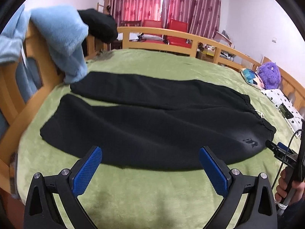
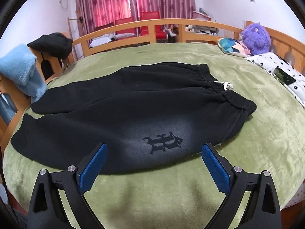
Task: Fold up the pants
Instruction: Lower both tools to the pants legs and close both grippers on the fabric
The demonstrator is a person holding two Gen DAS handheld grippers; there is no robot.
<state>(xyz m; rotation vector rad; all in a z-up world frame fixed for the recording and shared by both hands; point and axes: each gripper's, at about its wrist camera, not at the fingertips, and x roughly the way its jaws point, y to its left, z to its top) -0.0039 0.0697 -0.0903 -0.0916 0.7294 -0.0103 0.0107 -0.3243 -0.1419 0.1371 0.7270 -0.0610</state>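
Note:
Black pants lie flat on the green bed cover, legs to the left, elastic waistband with a white drawstring to the right. A dark logo marks the near hip. My left gripper is open and empty, just above the near edge of the near leg. My right gripper is open and empty, near the logo at the hip edge. The right gripper also shows at the right edge of the left wrist view, held in a hand.
A wooden bed rail runs around the bed. A light blue fleece and a black garment hang on the left rail. A purple plush toy, a patterned pillow and a spotted quilt lie at the right.

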